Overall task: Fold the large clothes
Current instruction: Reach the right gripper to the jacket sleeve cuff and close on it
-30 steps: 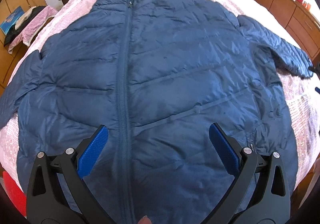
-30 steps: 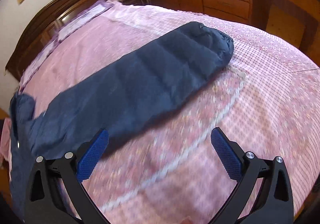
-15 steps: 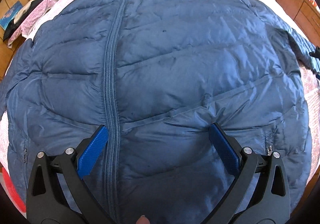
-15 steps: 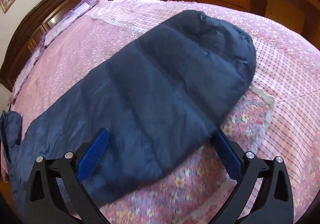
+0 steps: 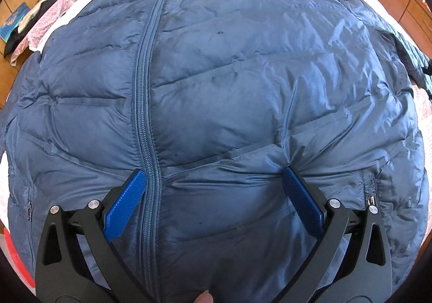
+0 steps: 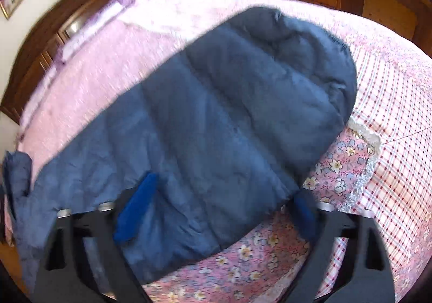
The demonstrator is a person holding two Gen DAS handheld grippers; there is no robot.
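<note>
The left gripper (image 5: 213, 184) stands with its blue pads (image 5: 124, 205) spread wide and pressed down onto the front of the jacket (image 5: 243, 73). The left pad lies just beside the zip (image 5: 145, 114), on its left; the right pad sinks into the padded cloth well to the right of the zip, and creases run out from its tip. Nothing is pinched: a broad span of the jacket's lower front lies between the pads. From there the jacket spreads outward, zipped shut, its collar end far from the gripper and a side pocket zip (image 5: 371, 199) just beyond the right finger.

The right gripper (image 6: 224, 203) has just been closing its jaws, and the sleeve (image 6: 229, 114) lies between them. The picture is blurred. The left pad (image 6: 137, 208) rests on top of the sleeve; the right pad (image 6: 303, 212) sits at the sleeve's near edge, against the cloth. The gap is still wide, so I cannot tell whether the pads truly pinch the sleeve. The sleeve runs away from the gripper across the pink bed (image 6: 391, 127), its cuff end at the far right, its other end joining the jacket at the left.
</note>
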